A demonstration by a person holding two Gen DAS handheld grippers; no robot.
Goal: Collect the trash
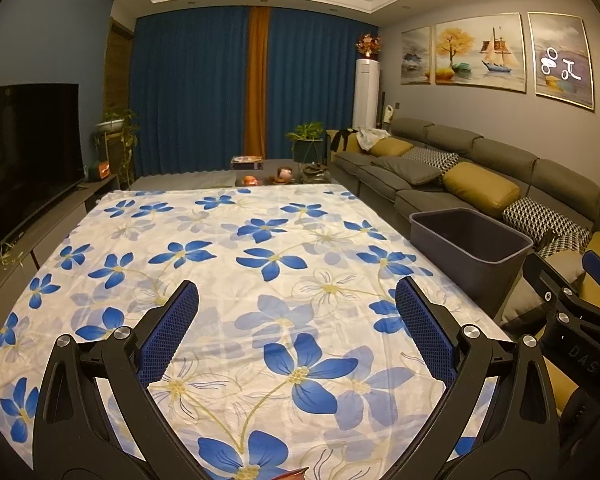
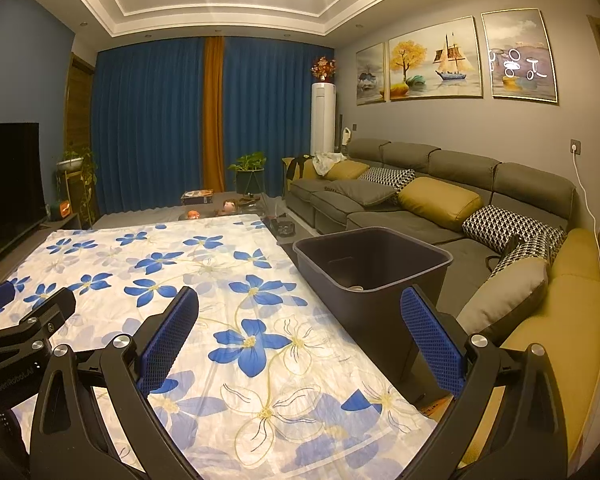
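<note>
Holding both tools over the flowered cloth, we've got the left gripper spread wide with nothing between its blue pads. Same deal on the right gripper, jaws released and bare. Our dark bin sits just off the cloth's right edge, next to the grey sofa. Something pale lies at the bin's bottom; can't tell what.

The right gripper hung with its jaws spread wide above a table under a blue-flowered cloth. A dark bin stood just beside the table's edge (something pale lay inside), with the grey sofa beyond.
</note>
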